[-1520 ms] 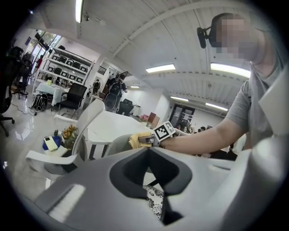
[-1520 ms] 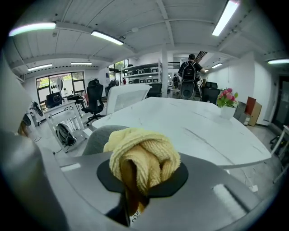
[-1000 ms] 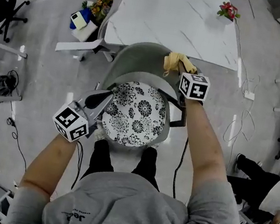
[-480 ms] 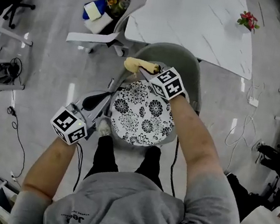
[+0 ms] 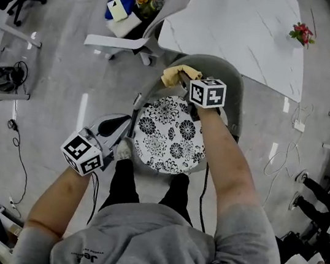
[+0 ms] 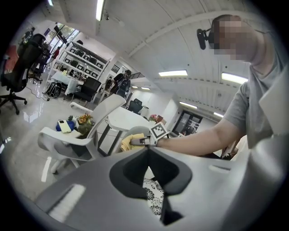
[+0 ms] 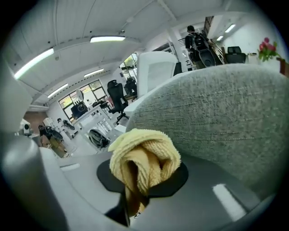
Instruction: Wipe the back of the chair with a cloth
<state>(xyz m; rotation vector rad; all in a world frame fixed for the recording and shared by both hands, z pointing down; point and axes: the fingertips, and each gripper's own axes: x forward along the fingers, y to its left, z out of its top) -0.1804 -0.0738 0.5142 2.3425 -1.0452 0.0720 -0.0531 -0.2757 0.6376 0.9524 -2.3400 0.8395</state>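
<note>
Now the wiping step is in hand: the right gripper is pressed shut on a yellow terry cloth. It holds the cloth at the upper rim of the grey chair backrest, at the end on the person's left, just behind the floral seat cushion. The cloth is bunched into a thick fold that bulges out past the jaws, soft and looped. It appears to touch the rough woven fabric of the backrest (the exact contact is hidden by the fold itself). The left gripper hangs beside the left edge of the seat, its jaws together with nothing between them. As the cloth is only at one end, I judge that the rest of the rim is left to cover. The next move calls for sliding the cloth along the rim toward the other end of the backrest, with steady pressure, so that the loose fold does not slip out of the pinch.
</note>
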